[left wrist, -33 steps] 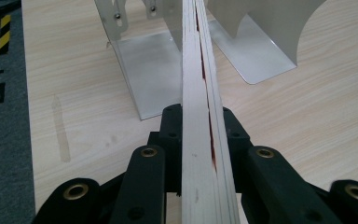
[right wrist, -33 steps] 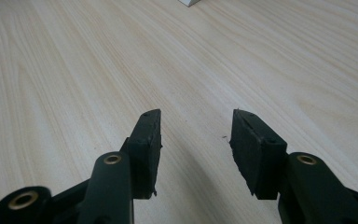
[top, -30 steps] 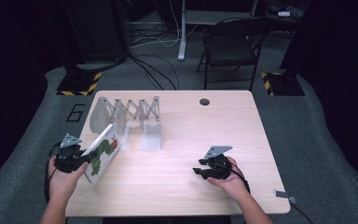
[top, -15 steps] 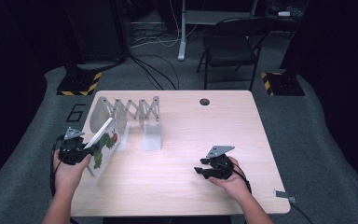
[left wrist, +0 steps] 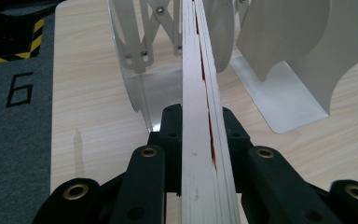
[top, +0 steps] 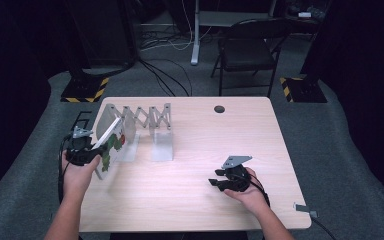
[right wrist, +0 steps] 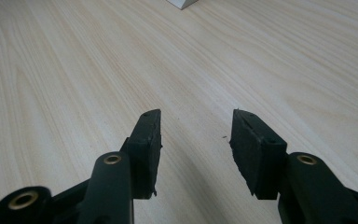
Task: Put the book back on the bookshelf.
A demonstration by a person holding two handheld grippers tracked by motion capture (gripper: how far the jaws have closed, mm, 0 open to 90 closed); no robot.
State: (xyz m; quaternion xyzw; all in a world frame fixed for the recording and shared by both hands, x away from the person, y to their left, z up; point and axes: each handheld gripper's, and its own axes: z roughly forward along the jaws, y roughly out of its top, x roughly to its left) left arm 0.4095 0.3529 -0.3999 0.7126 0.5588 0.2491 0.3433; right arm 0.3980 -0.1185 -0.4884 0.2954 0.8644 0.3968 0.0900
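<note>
A thin picture book (top: 111, 142) with a white cover and green and red art is tilted at the table's left edge, just in front of the metal accordion book rack (top: 139, 118). My left gripper (top: 86, 150) is shut on the book's near edge. In the left gripper view the book (left wrist: 203, 102) runs edge-on between the black jaws, my left gripper (left wrist: 204, 140) clamping it, and points at the rack's white dividers (left wrist: 279, 42). My right gripper (top: 218, 183) rests open on the table at the front right. Bare wood lies between the right gripper's (right wrist: 196, 133) pads.
The rack's flat metal feet (top: 162, 146) lie on the wooden table (top: 200, 210) right of the book. A small round hole (top: 219, 109) sits near the far edge. A folding chair (top: 247, 50) and striped floor weights (top: 82, 90) stand beyond the table.
My left gripper has carried the book up and toward the rack, so its far edge now reaches the leftmost dividers. The right gripper has stayed still.
</note>
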